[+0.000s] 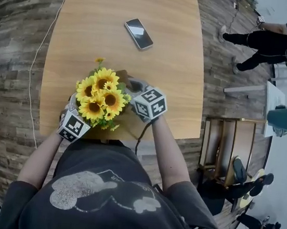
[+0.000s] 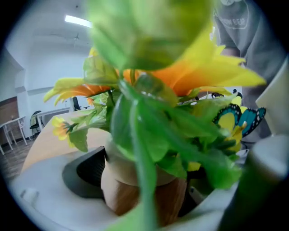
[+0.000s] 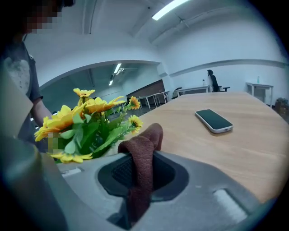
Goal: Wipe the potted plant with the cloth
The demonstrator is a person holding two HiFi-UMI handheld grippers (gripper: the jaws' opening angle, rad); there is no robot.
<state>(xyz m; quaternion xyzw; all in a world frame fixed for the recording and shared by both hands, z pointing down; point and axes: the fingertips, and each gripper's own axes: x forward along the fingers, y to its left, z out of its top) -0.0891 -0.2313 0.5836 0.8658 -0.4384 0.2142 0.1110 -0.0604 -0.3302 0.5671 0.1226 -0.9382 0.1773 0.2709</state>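
The potted plant, a bunch of yellow sunflowers with green leaves, stands near the table's front edge. Its wood-and-cream pot sits between the jaws of my left gripper, which is shut on it; leaves and blurred petals fill most of the left gripper view. In the head view the left gripper is at the plant's lower left, its tips hidden under the flowers. My right gripper is shut on a brown cloth, which sticks up just right of the flowers. The right gripper is beside the plant's right side.
A phone lies face up on the wooden table beyond the plant. A blue and yellow butterfly ornament sits among the leaves. Chairs stand right of the table, a person is farther off, and a white cable runs along the floor at the left.
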